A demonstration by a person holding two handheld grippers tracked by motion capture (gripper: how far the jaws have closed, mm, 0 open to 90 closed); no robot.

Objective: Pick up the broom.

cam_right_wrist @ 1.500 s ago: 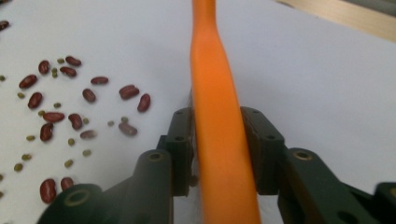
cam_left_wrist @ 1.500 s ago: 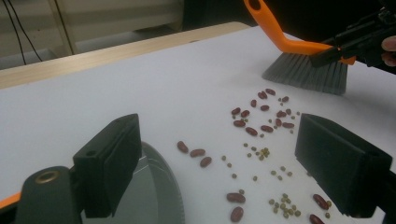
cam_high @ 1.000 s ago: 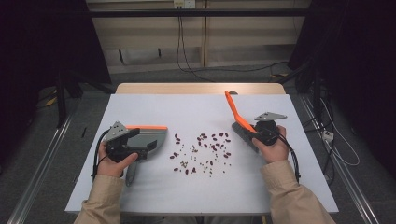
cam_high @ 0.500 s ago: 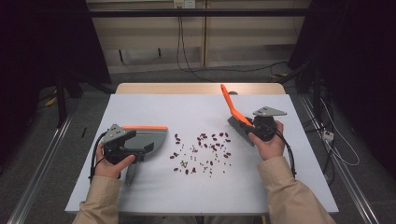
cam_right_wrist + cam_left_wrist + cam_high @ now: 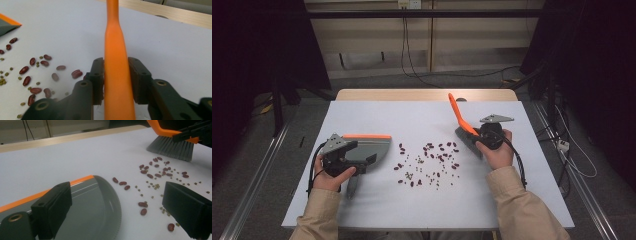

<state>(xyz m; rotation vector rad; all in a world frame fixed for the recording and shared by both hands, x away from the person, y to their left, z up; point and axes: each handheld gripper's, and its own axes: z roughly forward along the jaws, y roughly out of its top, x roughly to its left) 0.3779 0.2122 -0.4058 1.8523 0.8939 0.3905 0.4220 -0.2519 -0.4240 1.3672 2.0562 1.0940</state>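
Note:
A grey dustpan (image 5: 372,146) with an orange rim lies flat at the table's left. My left gripper (image 5: 362,161) rests over it, and its jaws (image 5: 120,210) stand wide apart, clear of the pan (image 5: 97,202), so it is open. Red beans and small green ones (image 5: 429,160) are scattered mid-table, in front of the pan's lip (image 5: 155,173). My right gripper (image 5: 473,134) is shut on the orange handle of a brush (image 5: 457,112); its jaws have just been opening a little, with the handle (image 5: 115,37) still touching both pads (image 5: 98,75). The grey bristles (image 5: 172,147) sit just right of the beans.
The white table top (image 5: 412,115) ends in a wooden strip (image 5: 427,95) at the far edge. Cables (image 5: 562,150) trail off the table's right side onto the floor. Dark stands flank both sides.
The right gripper and brush have shifted slightly left, nearer the beans, with the handle tip moving a little farther away. The left gripper and dustpan have stayed put.

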